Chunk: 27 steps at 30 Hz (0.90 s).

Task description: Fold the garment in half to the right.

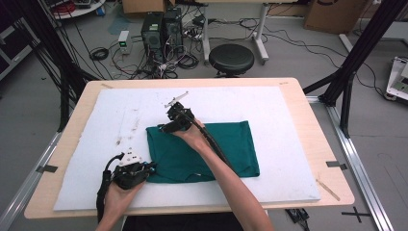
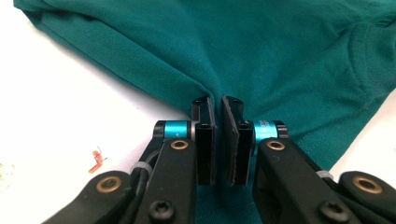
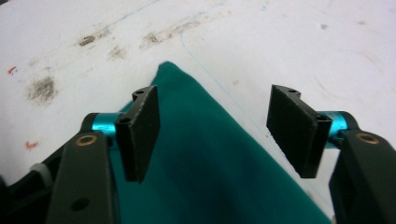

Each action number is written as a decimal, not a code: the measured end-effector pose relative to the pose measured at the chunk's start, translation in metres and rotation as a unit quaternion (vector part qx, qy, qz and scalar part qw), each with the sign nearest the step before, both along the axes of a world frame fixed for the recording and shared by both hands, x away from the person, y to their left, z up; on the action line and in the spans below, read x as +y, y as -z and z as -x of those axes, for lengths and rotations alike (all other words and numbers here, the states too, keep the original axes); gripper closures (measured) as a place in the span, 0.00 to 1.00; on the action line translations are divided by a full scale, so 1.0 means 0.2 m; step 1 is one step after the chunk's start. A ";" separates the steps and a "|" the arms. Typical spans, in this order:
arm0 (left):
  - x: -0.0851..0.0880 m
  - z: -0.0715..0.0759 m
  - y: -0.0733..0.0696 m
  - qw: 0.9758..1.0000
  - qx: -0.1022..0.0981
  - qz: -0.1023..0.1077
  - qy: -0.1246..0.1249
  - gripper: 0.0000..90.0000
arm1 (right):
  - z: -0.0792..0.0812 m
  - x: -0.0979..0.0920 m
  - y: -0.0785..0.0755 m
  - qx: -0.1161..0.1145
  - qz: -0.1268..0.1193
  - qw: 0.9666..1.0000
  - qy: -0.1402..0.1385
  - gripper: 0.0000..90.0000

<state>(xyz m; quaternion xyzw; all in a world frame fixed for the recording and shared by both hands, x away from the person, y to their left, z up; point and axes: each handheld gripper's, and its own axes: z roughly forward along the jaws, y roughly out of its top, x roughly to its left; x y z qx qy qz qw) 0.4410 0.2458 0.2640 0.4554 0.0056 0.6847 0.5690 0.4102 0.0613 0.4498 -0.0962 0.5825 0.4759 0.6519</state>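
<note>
Green shirt (image 1: 204, 149) lies folded mid-pad, toward the front edge. Left gripper (image 2: 217, 135) pinches its front-left corner, likely anchoring it; right gripper (image 3: 212, 135) hovers with jaws apart over the back-left corner, nothing between them.

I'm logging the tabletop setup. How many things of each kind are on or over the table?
Green shirt: 1
White mat: 1
Handheld grippers: 2, left gripper and right gripper
Total: 4
</note>
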 end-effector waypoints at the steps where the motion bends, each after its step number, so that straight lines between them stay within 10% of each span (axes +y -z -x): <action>1: 0.00 0.00 0.00 1.000 0.000 -0.001 -0.001 0.93 | 0.00 0.02 -0.01 0.001 0.006 1.000 -0.001 0.41; 17: 0.00 0.00 0.00 1.000 -0.002 0.001 -0.002 0.93 | -0.09 0.26 -0.07 0.039 0.042 0.998 0.011 0.50; 27: 0.00 0.00 0.00 1.000 0.001 0.000 0.002 0.93 | -0.12 0.29 -0.07 0.037 0.046 0.998 0.026 0.75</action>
